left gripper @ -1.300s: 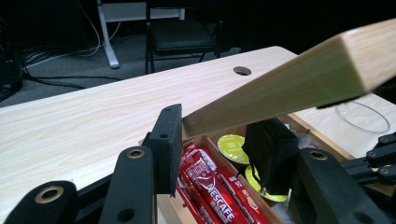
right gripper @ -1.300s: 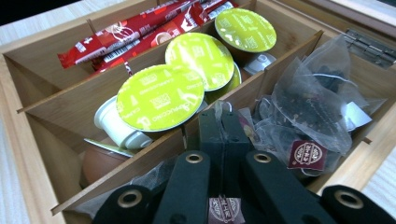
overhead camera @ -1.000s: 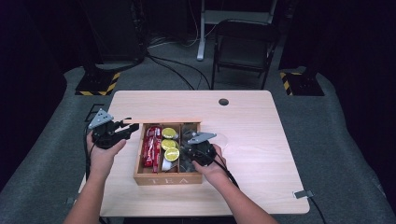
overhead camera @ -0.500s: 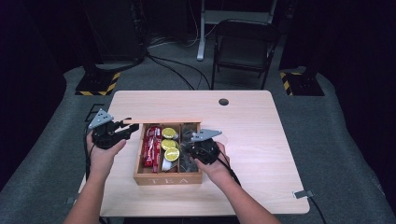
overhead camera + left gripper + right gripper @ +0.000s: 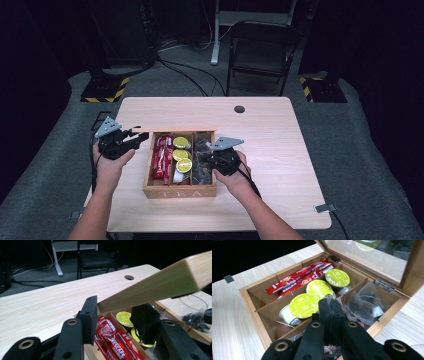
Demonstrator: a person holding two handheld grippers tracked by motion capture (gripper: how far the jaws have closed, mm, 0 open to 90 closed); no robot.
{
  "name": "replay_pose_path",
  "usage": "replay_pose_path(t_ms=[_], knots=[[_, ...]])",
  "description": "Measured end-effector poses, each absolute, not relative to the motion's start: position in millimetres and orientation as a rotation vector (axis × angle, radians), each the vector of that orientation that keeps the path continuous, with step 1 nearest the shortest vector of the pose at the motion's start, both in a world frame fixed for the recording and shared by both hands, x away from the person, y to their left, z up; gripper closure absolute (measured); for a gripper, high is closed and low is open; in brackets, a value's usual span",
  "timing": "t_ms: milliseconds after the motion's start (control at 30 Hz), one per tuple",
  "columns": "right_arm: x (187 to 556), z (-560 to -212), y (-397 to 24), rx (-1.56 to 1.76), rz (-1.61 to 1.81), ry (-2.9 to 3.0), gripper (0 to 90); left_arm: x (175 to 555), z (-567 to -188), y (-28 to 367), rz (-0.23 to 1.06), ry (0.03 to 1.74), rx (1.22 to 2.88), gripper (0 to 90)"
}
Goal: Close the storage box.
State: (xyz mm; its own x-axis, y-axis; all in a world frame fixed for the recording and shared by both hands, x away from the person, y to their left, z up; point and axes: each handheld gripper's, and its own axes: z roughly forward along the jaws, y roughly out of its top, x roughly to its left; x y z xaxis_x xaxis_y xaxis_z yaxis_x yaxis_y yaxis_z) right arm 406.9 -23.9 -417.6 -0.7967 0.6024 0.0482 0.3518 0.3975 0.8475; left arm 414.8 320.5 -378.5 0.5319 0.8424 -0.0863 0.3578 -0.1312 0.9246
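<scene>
- The right gripper [image 5: 329, 312] has its jaws pressed together, tips down in the wooden tea box [image 5: 150, 186], over the divider between the middle and right-hand compartments; something pale shows at their base, but I cannot tell whether anything is pinched.
- The left gripper [image 5: 117, 315] has its jaws spread on either side of the front edge of the box's raised lid [image 5: 155, 287]; whether the pads actually touch the wood is hard to judge.
- The box sits near the table's [image 5: 280, 125] front edge, left of its centre, its long compartments running front to back, the lid hinged along the far side.
- The nearest things to the right gripper are the clear tea bags [image 5: 364, 305] in the right-hand compartment, just beside and below the tips on the hinge side.
- The yellow-lidded capsules [image 5: 305, 305] lie in the middle compartment, just beyond the tips.
- The red coffee sticks [image 5: 297, 277] lie lengthwise in the far compartment, nearer the left gripper.
- The right hand [image 5: 235, 172] is plainly the closer one to the bags and capsules; any pick there likely falls to it, a short drop away, while the left hand [image 5: 110, 160] minds the lid.
</scene>
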Motion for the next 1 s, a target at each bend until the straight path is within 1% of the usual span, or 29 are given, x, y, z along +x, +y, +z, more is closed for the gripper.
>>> replay_pose_path(t_ms=[500, 1000], knots=[[409.0, -404.6, -58.2, 0.904, 1.358, 2.319, 90.0, 414.6, -378.7, 320.4, 0.574, 1.016, 1.724, 56.8], [414.7, -402.0, -82.1, 0.955, 1.316, 2.27, 90.0, 414.6, -379.1, 320.3, 0.575, 1.018, 1.723, 56.7]])
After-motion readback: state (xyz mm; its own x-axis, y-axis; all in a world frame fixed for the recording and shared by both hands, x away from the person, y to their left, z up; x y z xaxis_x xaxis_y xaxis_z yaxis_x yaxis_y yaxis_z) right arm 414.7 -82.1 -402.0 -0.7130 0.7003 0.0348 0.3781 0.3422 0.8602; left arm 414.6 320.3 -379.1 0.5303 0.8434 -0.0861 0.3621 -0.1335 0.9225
